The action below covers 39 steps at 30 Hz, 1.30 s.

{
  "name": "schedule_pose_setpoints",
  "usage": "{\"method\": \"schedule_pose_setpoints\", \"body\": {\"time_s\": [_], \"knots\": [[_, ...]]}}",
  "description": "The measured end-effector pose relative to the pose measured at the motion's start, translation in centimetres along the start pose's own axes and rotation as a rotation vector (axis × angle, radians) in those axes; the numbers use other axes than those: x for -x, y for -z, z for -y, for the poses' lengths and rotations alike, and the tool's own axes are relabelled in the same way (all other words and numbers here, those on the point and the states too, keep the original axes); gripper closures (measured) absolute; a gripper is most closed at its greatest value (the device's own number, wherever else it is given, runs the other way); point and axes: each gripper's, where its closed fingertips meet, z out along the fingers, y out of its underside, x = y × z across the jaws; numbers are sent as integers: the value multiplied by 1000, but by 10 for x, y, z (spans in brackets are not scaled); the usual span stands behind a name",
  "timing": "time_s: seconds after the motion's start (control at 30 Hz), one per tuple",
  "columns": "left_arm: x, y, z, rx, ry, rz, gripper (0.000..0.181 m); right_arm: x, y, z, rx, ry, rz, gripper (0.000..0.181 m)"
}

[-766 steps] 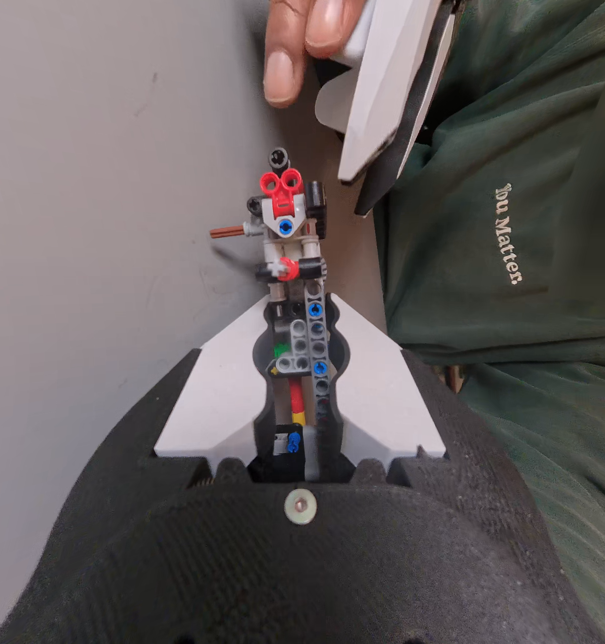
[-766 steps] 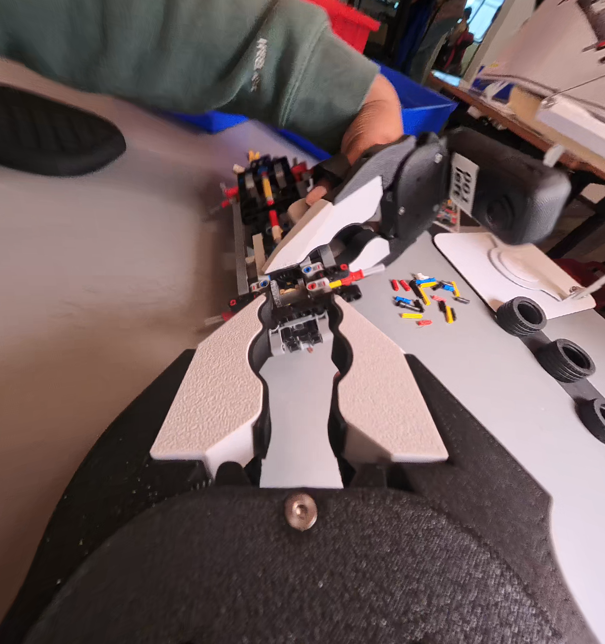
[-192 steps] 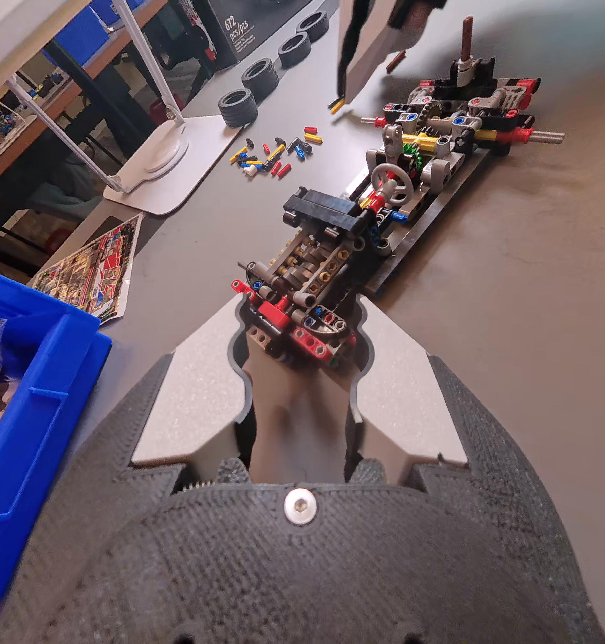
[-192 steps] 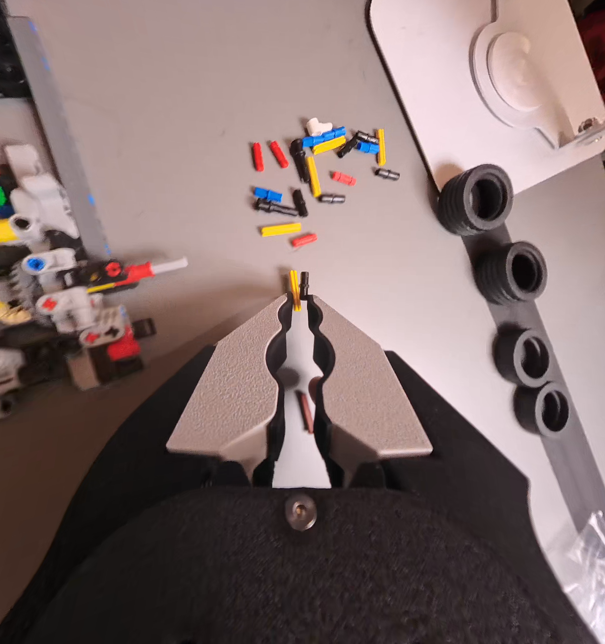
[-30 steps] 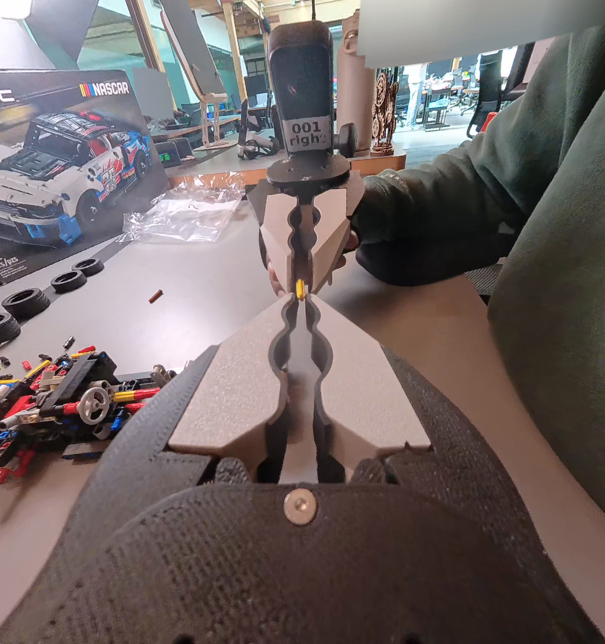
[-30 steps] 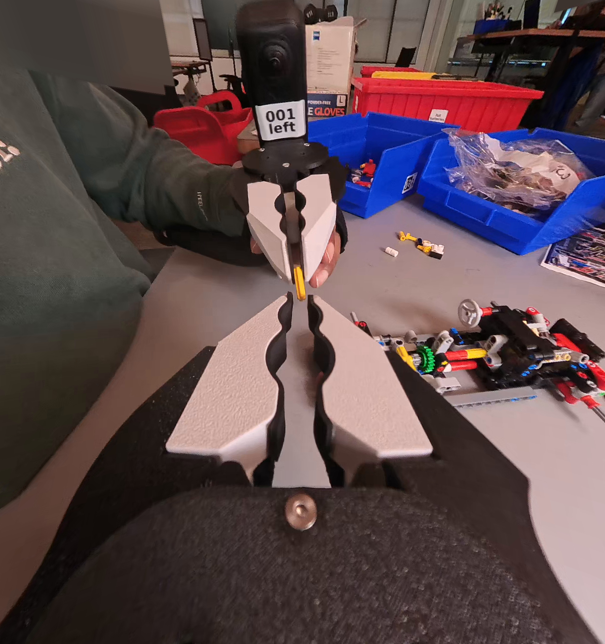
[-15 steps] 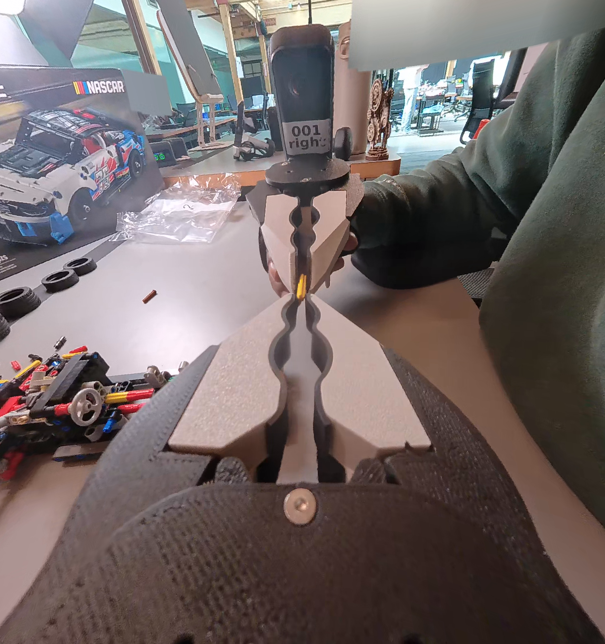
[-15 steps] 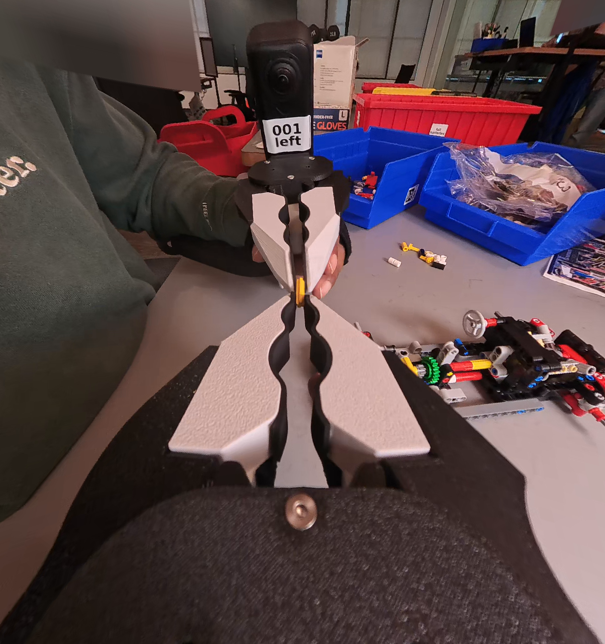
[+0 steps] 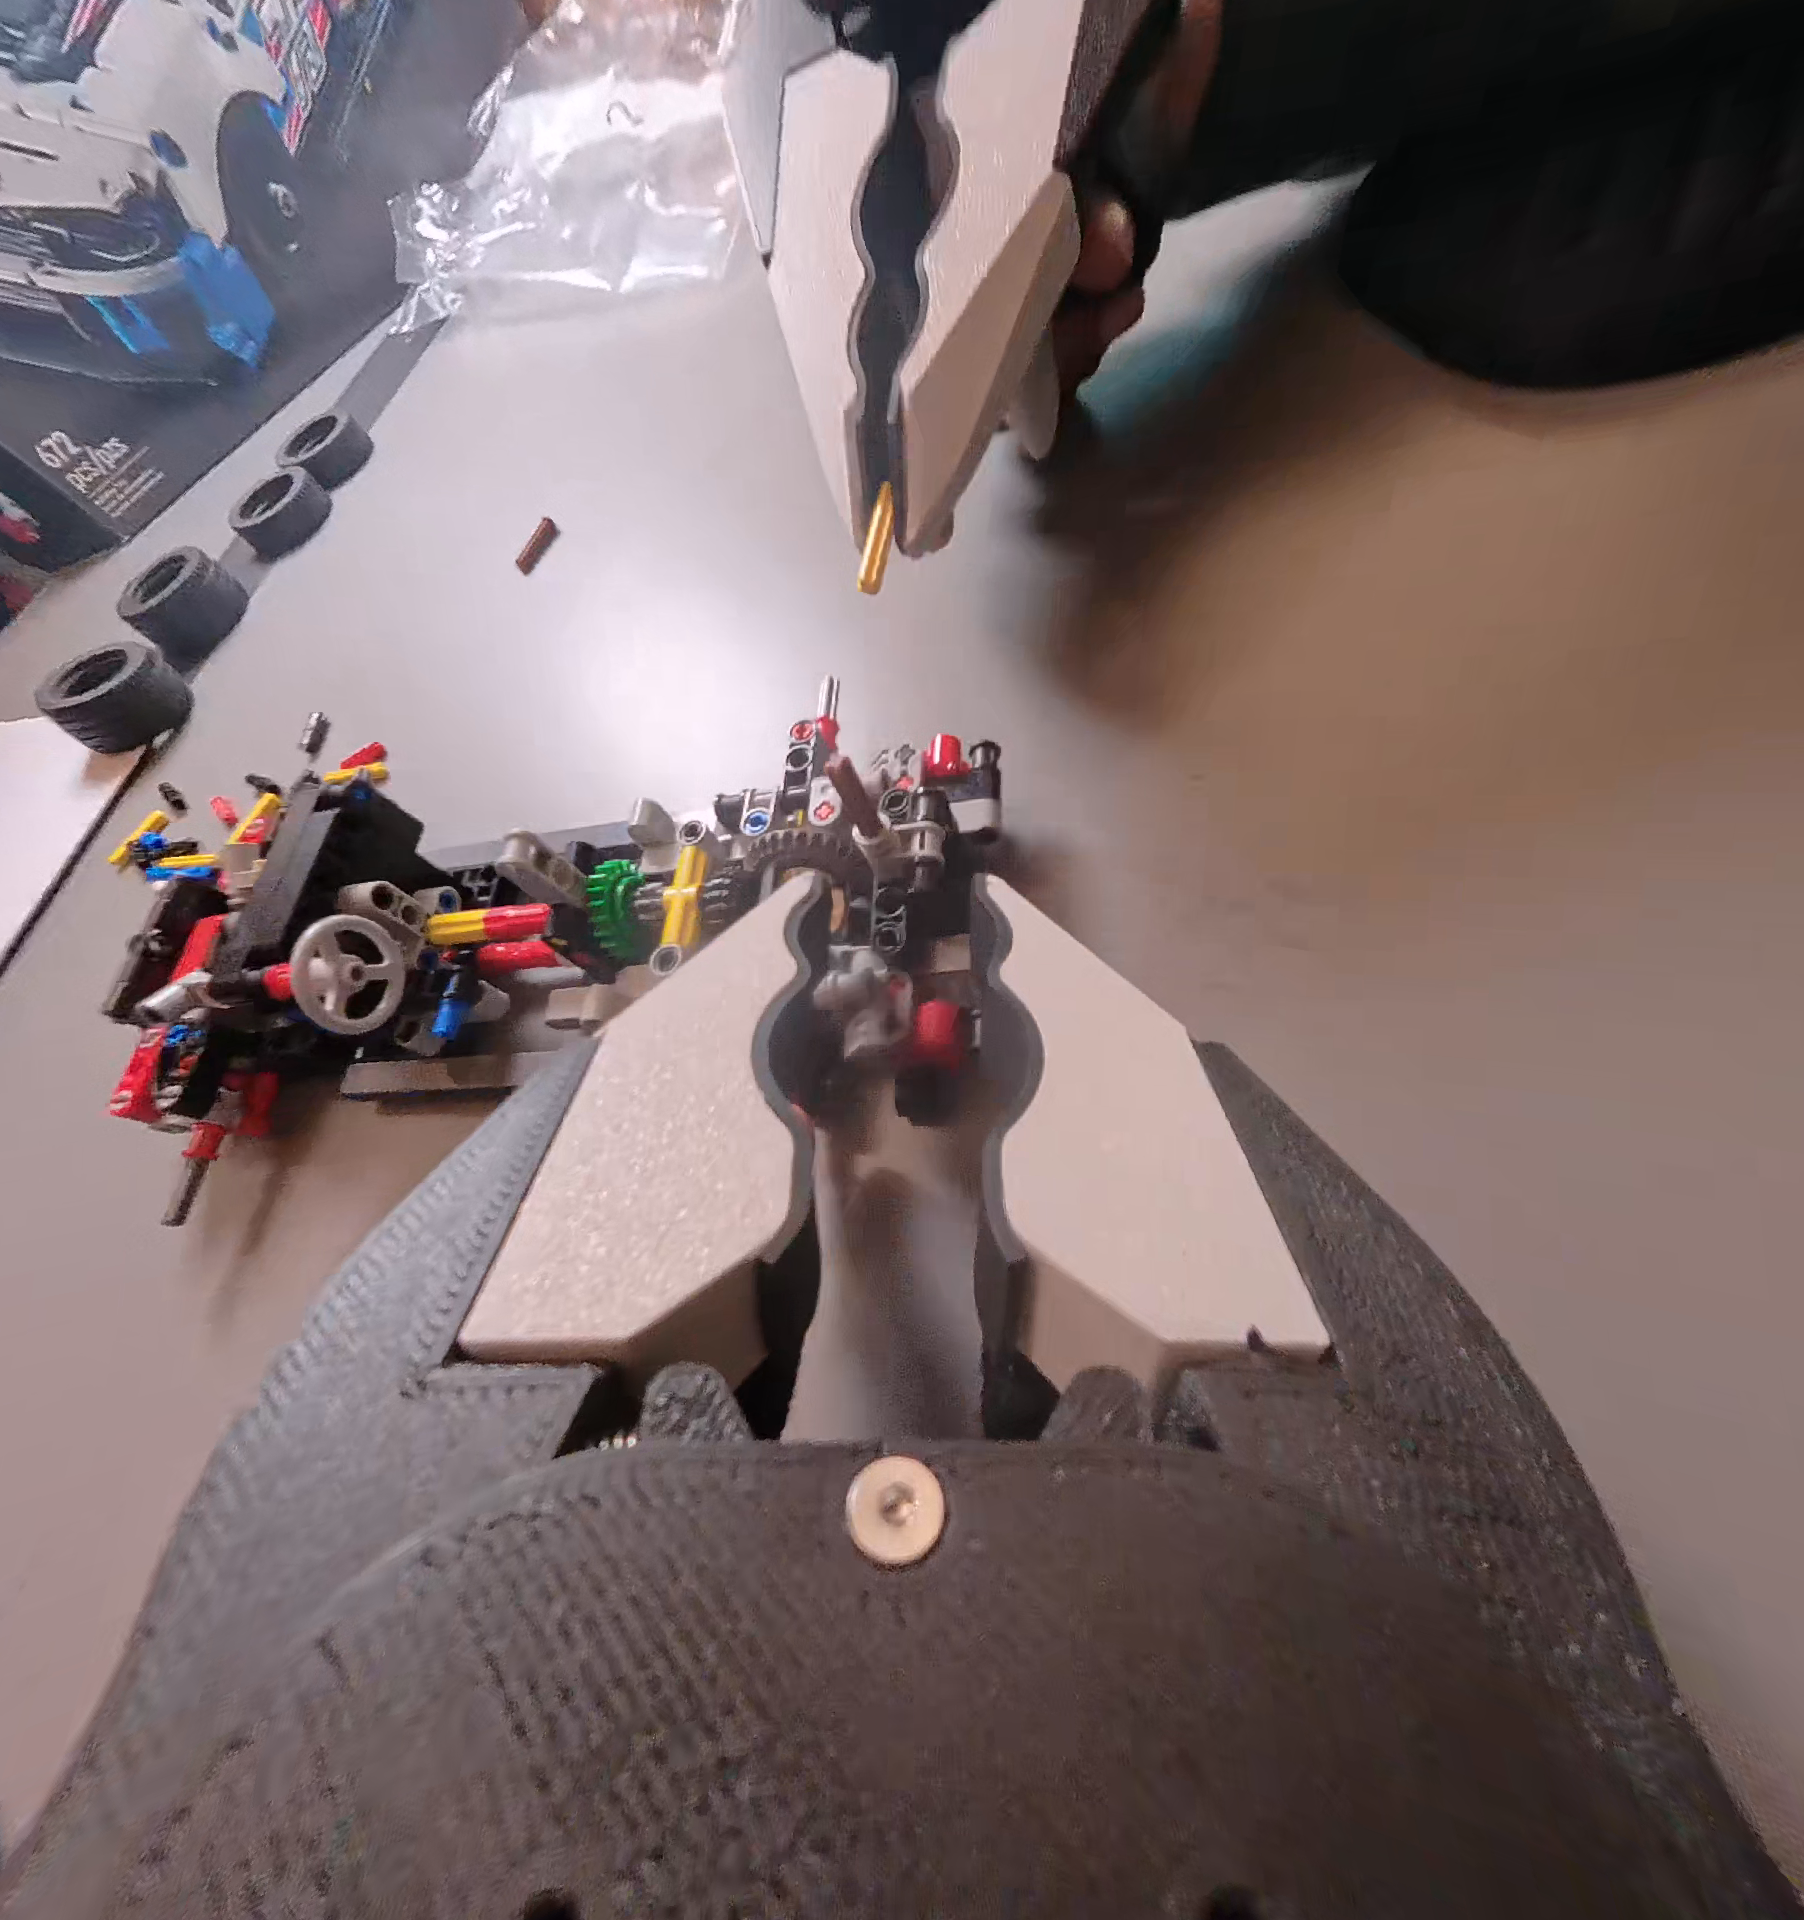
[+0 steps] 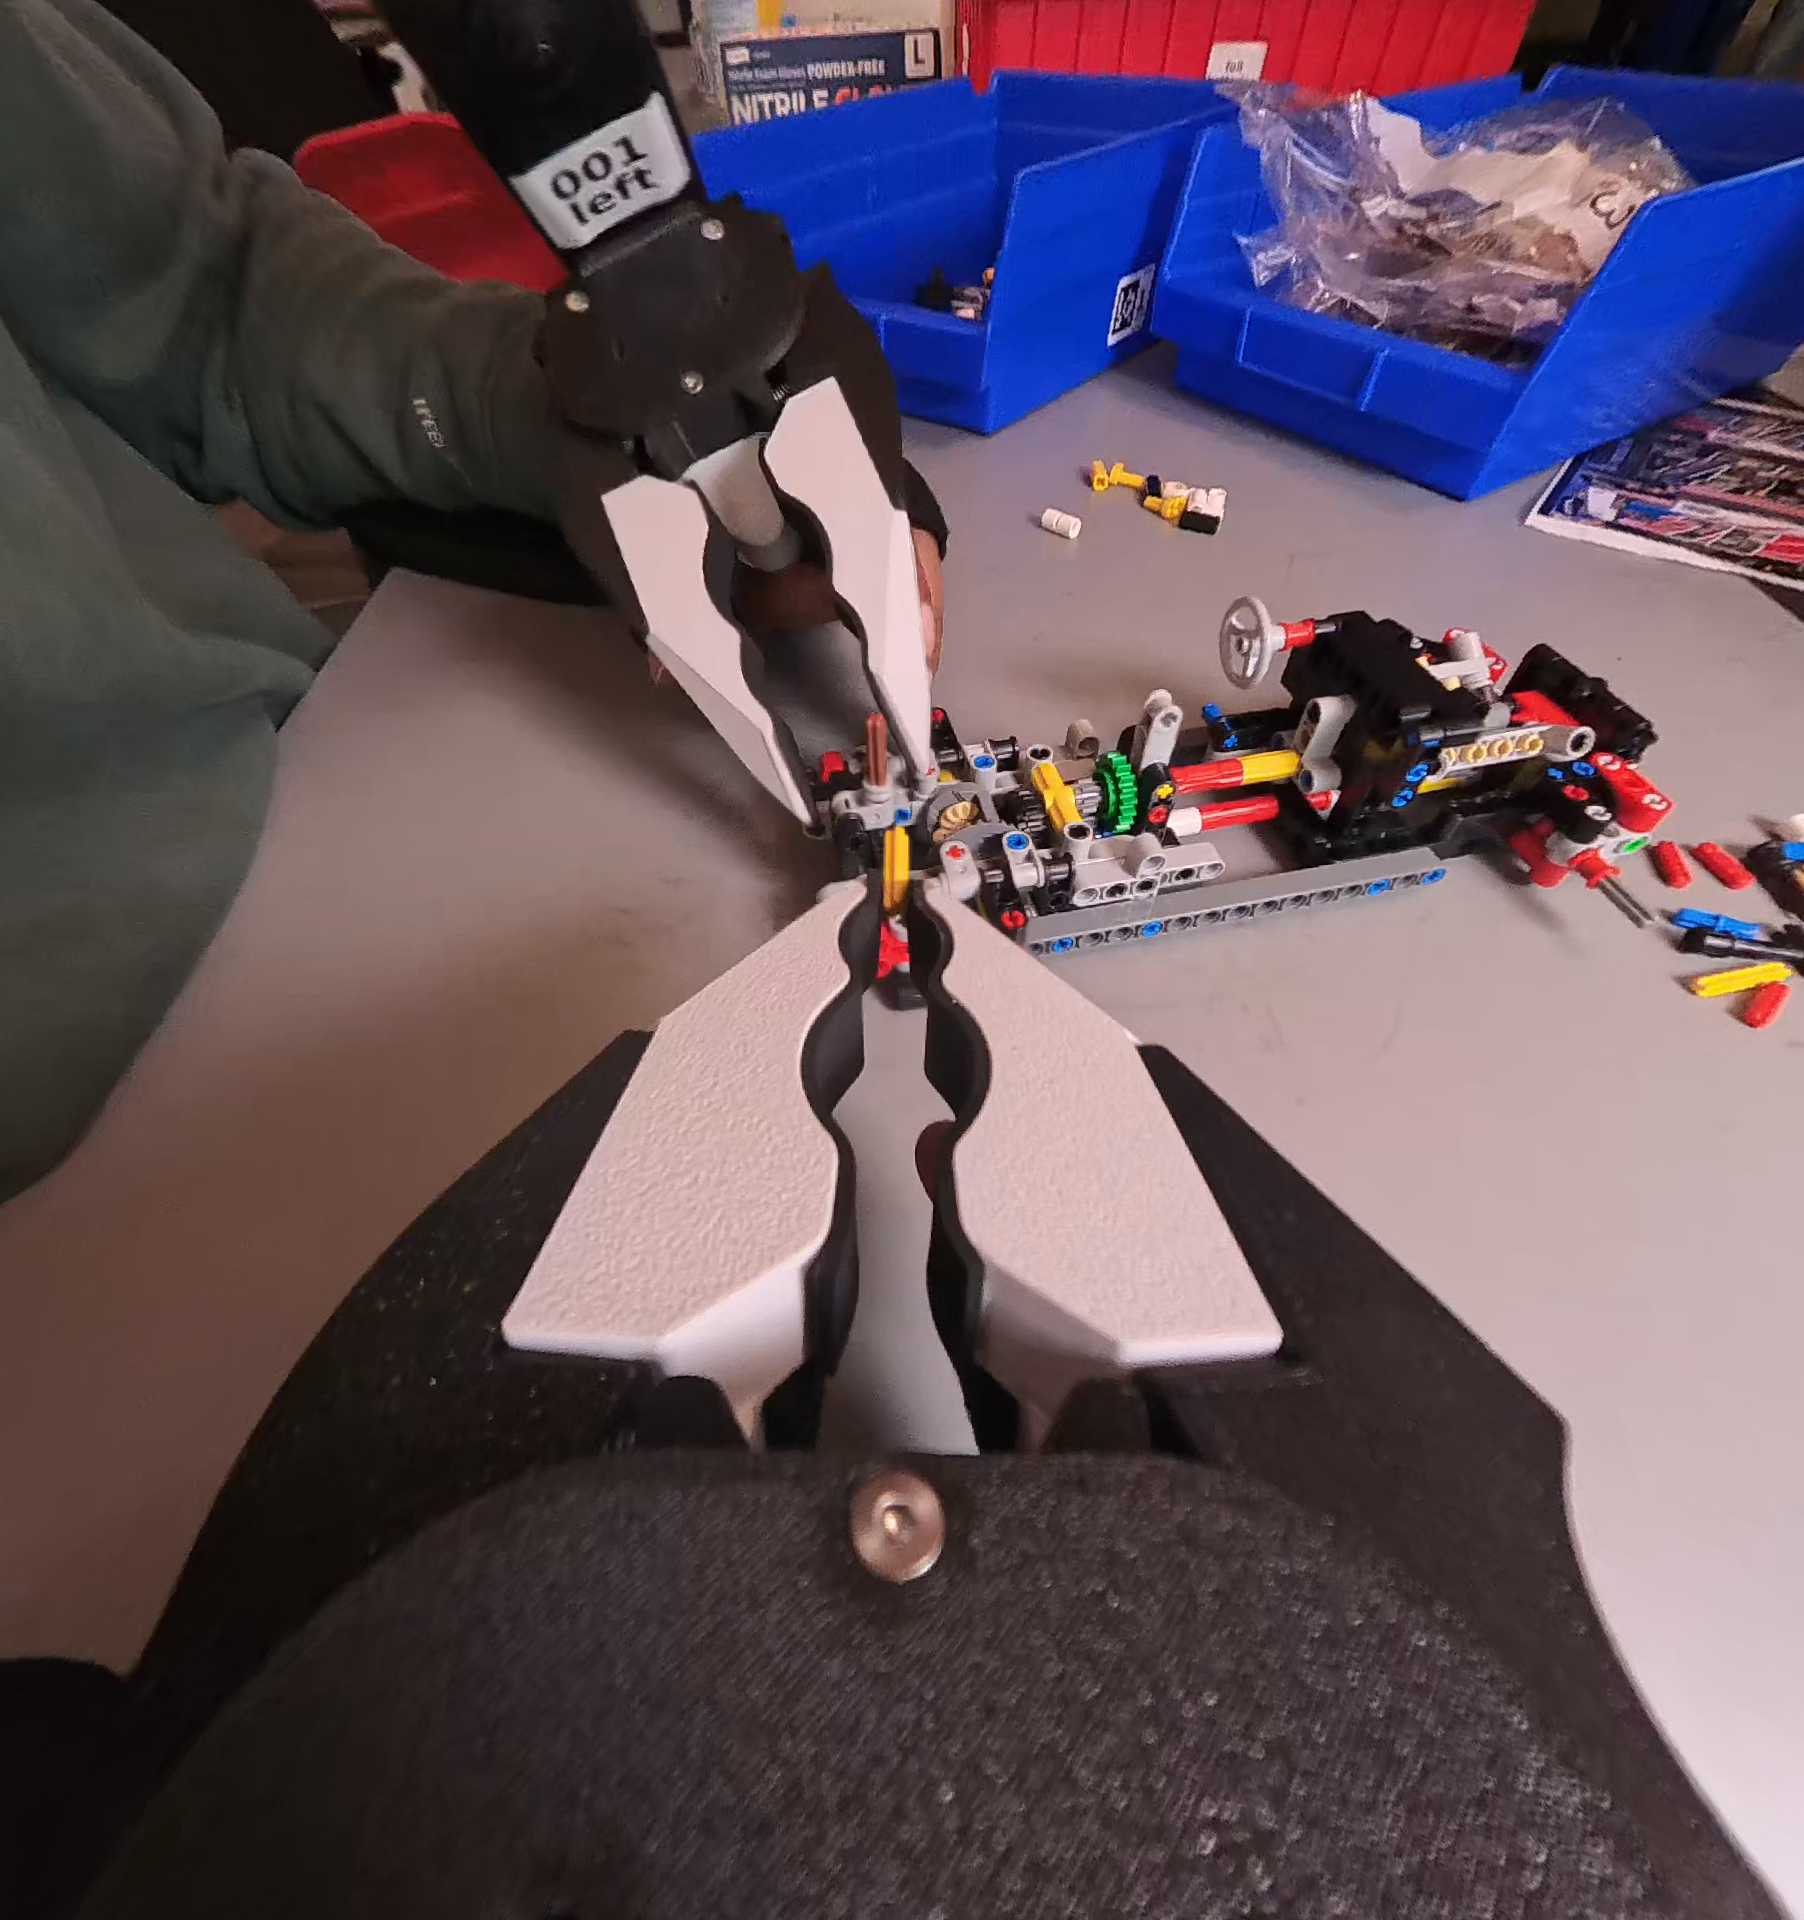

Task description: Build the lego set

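Observation:
The long lego chassis (image 9: pixel 524 925) lies on the grey table, and it also shows in the right wrist view (image 10: pixel 1345 717). My left gripper (image 9: pixel 893 894) is down at its rear end. Its jaws stand apart, one on each side of the upright brown axle (image 10: pixel 877 748), and I cannot tell whether they press on the chassis. My right gripper (image 10: pixel 893 883) is shut on a short yellow axle (image 10: pixel 895 862) that sticks out past its tips. The axle's tip is right at the chassis's rear end. In the left wrist view the right gripper (image 9: pixel 882 520) hangs above the table with the axle (image 9: pixel 875 551) pointing down.
Several black tyres (image 9: pixel 113 696) and the set's box (image 9: pixel 67 260) lie beyond the chassis. A loose brown pin (image 9: pixel 536 545) lies on the table. Loose pins (image 10: pixel 1760 914) lie past the chassis's front. Blue bins (image 10: pixel 1604 343), a booklet (image 10: pixel 1708 488) and the person's green sleeve (image 10: pixel 202 343) border the table. The gap from one gripper's tips to the other's is roughly 7 centimeters.
Both grippers were tip to tip in mid-air on the yellow axle. The left has let go, opened and dropped onto the chassis's rear. The right has come down with the axle.

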Motion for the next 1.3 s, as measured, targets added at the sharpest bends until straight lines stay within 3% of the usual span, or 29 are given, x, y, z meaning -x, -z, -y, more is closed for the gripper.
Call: {"method": "schedule_pose_setpoints", "body": {"time_s": [0.23, 0.33, 1.3], "knots": [[2, -6, 2, 2, -32, 21, 158, 5, -9, -11, 90, 37, 20, 180], [-1, -7, 2, -7, -37, -15, 166, 8, -10, -12, 95, 39, 22, 180], [-5, -5, 3, -22, -22, -57, 169, 13, -32, -17, 172, 42, 48, 180]]}}
